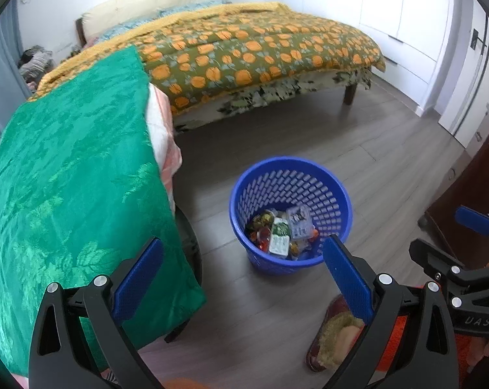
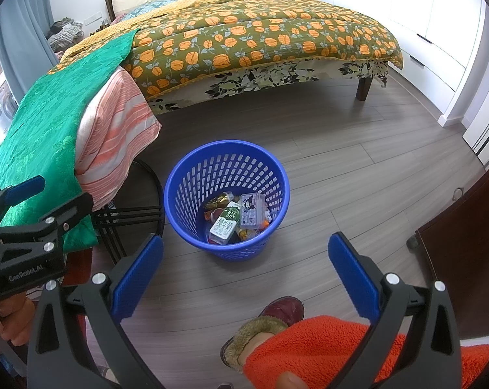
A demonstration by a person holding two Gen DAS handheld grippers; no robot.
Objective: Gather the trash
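A blue perforated waste basket [image 1: 312,261] [image 2: 182,201] stands on the grey wood floor in both views. Inside lie several pieces of trash: a green-and-white milk carton [image 2: 225,223] [image 1: 280,236], a clear plastic box [image 2: 252,210] [image 1: 299,223] and shiny wrappers [image 2: 219,200]. My left gripper [image 1: 244,275] is open and holds nothing, hovering above the floor near the basket. My right gripper [image 2: 246,274] is open too, with nothing between its blue pads, just in front of the basket. Each gripper also appears at the edge of the other's view.
A table draped in green cloth [image 1: 66,194] [image 2: 46,136] over striped fabric [image 2: 114,129] stands left of the basket. A bed with an orange-flowered quilt [image 1: 260,48] [image 2: 260,32] fills the back. A dark wooden cabinet [image 2: 465,243] is at right. A slippered foot [image 2: 270,321] and orange fleece [image 2: 325,350] are below.
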